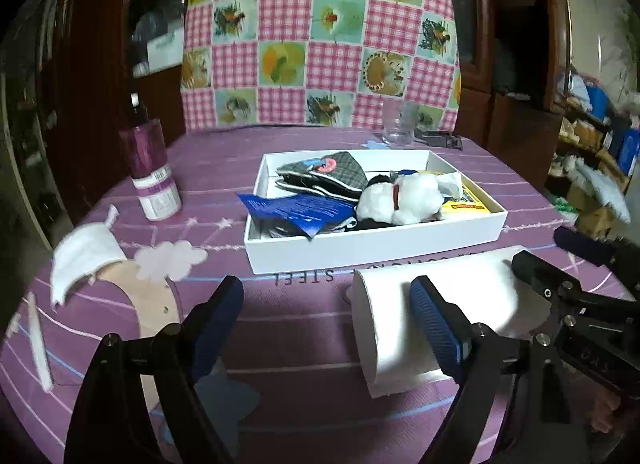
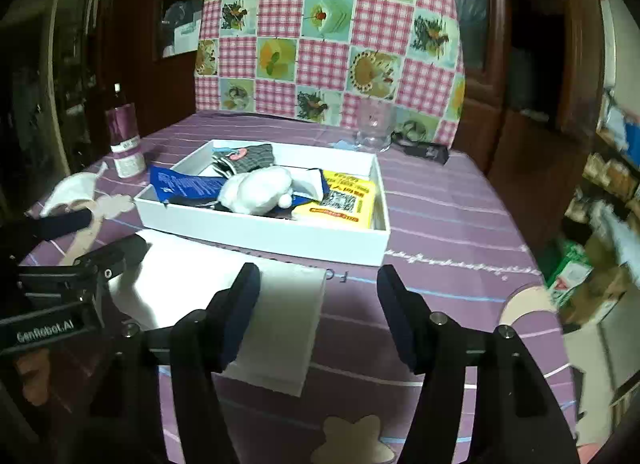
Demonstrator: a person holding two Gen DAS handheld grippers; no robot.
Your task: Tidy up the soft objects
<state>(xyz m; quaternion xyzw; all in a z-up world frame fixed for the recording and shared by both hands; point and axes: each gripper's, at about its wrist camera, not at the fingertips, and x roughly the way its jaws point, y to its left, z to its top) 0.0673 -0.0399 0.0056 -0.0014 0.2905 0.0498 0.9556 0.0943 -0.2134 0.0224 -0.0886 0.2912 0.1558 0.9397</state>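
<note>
Before the white box (image 1: 376,248), a white lid (image 1: 432,316) lies lengthwise left-to-right.

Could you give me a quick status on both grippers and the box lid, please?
Left gripper, right gripper open, nothing gripped. White lid flat before filled white box, between both. Nothing in the way.

Dark wooden cabinets (image 1: 516,119) behind a pink checked patchwork chair cover (image 1: 320,35), dim light

A purple bottle (image 1: 154,171) and clear glass (image 1: 398,123) stand on the purple tablecloth (image 1: 304,344), seemingly before a checkered cloth (image 1: 320,31).
</note>
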